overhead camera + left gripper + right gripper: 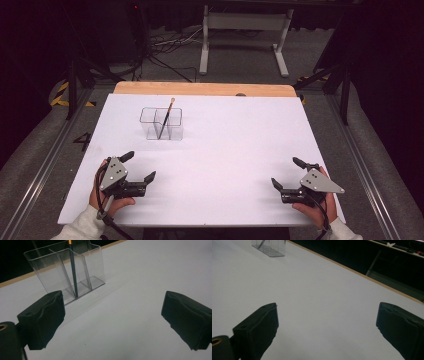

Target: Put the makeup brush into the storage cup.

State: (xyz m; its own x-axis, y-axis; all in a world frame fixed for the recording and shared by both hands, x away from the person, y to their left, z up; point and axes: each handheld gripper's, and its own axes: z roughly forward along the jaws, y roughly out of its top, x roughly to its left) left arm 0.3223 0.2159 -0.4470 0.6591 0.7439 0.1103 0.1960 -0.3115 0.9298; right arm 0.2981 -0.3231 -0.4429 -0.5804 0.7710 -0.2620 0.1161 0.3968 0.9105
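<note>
It looked like a lab or recording studio: a white-covered table (pixel 210 150) stood inside a dark metal frame (pixel 72 85), with loose cables (pixel 165 45) and hazard tape (pixel 60 95) on grey carpet (pixel 30 160).

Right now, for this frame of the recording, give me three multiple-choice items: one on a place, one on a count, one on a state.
1. Where does the clear organizer stand on the white table?
A. far left part, nearer the left tongs
B. near right corner
C. between the two tongs, at the near edge

2. How many brushes stand in the organizer?
A. none
B. one
C. three

3. How are the left tongs and the right tongs?
A. both shut on a brush
B. left shut, right open
C. both open and holding nothing

Answers:
1. A: the high view shows it in the far left part, ahead of the left tongs.
2. B: a single brush leans in it, its dark handle down and the tip above the rim.
3. C: in each gripper view the jaws stand wide apart with bare table between.
</note>
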